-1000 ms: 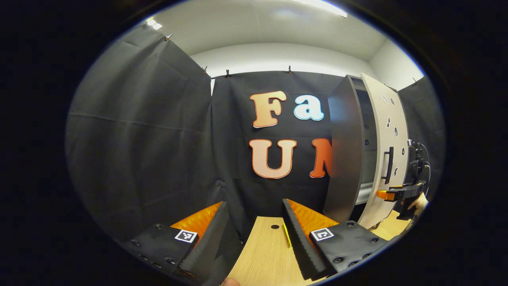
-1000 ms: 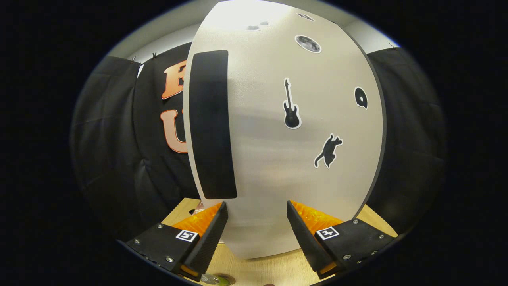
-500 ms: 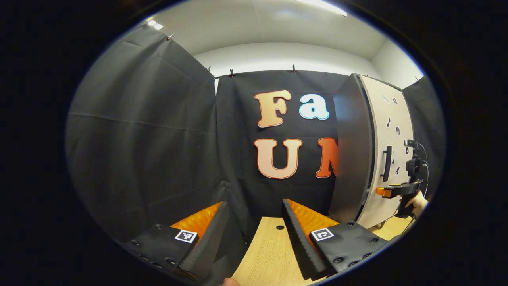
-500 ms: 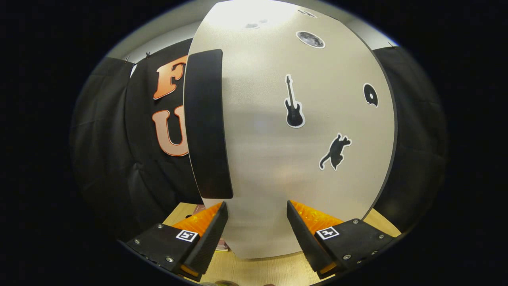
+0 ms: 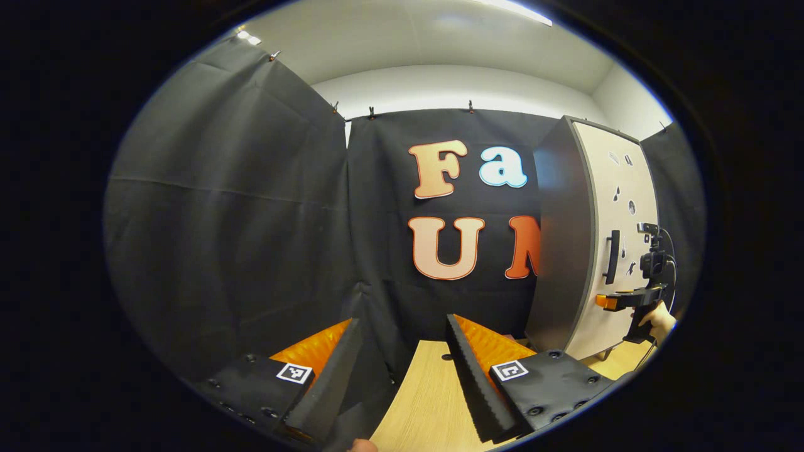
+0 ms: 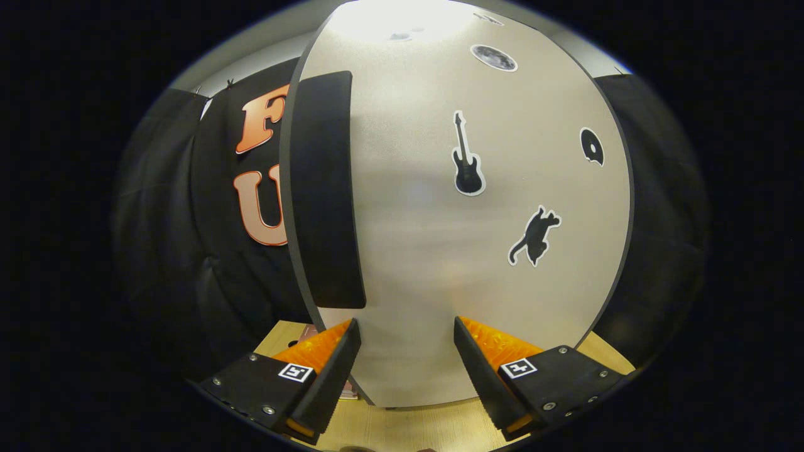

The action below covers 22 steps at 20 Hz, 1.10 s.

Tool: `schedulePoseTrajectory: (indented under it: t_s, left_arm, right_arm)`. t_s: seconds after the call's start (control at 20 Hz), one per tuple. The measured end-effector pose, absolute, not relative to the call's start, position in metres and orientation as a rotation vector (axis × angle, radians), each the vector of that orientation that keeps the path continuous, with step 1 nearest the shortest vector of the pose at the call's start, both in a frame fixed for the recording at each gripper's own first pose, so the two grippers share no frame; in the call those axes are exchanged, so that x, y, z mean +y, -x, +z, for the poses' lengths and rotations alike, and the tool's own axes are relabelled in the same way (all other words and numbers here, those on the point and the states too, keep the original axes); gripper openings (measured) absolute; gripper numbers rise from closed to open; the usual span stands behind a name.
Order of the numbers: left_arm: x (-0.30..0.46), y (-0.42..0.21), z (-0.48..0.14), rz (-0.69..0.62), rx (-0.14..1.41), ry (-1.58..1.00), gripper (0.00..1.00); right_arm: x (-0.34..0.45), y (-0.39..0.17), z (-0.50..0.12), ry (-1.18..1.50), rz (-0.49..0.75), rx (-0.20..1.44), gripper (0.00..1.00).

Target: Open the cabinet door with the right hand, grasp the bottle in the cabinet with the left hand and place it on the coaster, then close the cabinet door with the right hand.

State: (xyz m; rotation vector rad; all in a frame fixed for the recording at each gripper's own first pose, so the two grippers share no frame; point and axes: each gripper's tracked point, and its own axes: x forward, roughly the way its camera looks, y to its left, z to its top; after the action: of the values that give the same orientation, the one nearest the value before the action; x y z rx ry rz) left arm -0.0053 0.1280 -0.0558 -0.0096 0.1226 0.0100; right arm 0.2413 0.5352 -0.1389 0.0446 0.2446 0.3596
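One cabinet (image 5: 561, 238) stands at the right of the left gripper view, with one door (image 6: 477, 213) and one dark handle (image 6: 326, 188). On the door, the right gripper view shows three clear stickers: one guitar (image 6: 467, 157), one cat (image 6: 535, 233) and one moon (image 6: 494, 58). There are two claws: left claw (image 5: 402, 364), right claw (image 6: 405, 361). One wooden surface (image 5: 427, 408).
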Motion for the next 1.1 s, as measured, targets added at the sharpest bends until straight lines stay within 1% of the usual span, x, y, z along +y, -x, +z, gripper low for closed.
schedulePoseTrajectory:
  t_s: [0.3, 0.55, 0.65, 0.85, 1.1]
  left_arm:
    - [0.135, 0.006, -0.05, 0.017, 0.122, 0.01, 0.88]
    - [0.133, -0.005, -0.038, 0.008, 0.108, 0.007, 0.88]
    - [0.128, -0.011, -0.029, -0.011, 0.097, 0.003, 0.89]
    - [0.119, -0.031, -0.012, -0.047, 0.103, 0.061, 0.88]
    - [0.125, -0.049, 0.046, -0.032, 0.014, 0.026, 0.88]
  right_arm:
    - [0.526, -0.236, -0.142, -0.023, 0.351, 0.261, 0.93]
    - [0.479, -0.209, -0.126, -0.015, 0.319, 0.264, 0.93]
    - [0.455, -0.197, -0.109, -0.015, 0.315, 0.262, 0.93]
    - [0.404, -0.171, -0.055, 0.018, 0.282, 0.202, 0.93]
    - [0.344, -0.129, 0.025, 0.024, 0.252, 0.132, 0.93]
